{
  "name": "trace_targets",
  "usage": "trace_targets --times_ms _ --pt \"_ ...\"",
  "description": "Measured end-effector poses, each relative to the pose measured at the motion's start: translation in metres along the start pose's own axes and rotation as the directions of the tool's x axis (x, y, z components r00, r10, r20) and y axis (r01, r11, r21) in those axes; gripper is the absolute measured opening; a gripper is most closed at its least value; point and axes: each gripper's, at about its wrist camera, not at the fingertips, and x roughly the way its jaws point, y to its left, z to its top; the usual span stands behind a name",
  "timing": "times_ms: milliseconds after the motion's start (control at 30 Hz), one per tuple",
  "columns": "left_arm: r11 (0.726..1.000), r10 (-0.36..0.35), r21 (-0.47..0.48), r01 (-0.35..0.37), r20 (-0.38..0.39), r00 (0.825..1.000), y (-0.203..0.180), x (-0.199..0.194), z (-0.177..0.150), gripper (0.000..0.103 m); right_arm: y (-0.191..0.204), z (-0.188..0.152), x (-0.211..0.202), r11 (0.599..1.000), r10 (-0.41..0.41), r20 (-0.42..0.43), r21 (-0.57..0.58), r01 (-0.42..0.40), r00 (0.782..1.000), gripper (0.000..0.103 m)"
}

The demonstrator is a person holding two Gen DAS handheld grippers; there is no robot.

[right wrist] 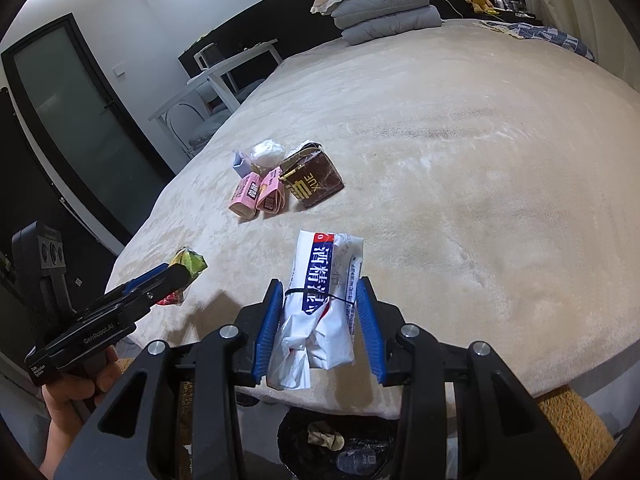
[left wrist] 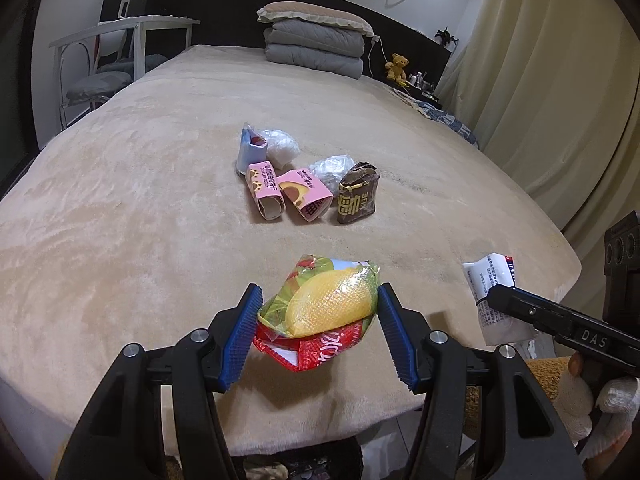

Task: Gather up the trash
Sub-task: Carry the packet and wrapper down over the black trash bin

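My left gripper (left wrist: 319, 300) is shut on a crumpled yellow, green and red snack wrapper (left wrist: 328, 304), held just above the near edge of the bed. The white packet with blue and red print (right wrist: 320, 304) sits between the pads of my right gripper (right wrist: 320, 296), which is shut on it. Each gripper shows in the other's view: the right gripper (left wrist: 496, 296) at the right, the left gripper (right wrist: 176, 276) at the left. Mid-bed lies a pile: two pink packets (left wrist: 266, 192), a brown packet (left wrist: 358, 196), white plastic wads (left wrist: 282, 146) and a pale blue packet (left wrist: 250, 152).
A black bin (right wrist: 288, 432) holding some trash stands on the floor below the bed's near edge. Folded grey quilts with a pillow (left wrist: 316, 48) lie at the headboard, beside a teddy bear (left wrist: 396, 66). A white desk and chair (left wrist: 120, 48) stand left; curtains (left wrist: 540, 80) hang right.
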Motion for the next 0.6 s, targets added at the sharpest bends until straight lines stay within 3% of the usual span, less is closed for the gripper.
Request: trace_targets --times_ms 600 --pt "0.997 -0.075 -0.005 0.075 0.055 0.996 -0.015 -0.056 -0.055 0.057 0.016 -0.06 -0.019 1.0 0.015 -0.021 0.002 -0.015 1.0 0.039"
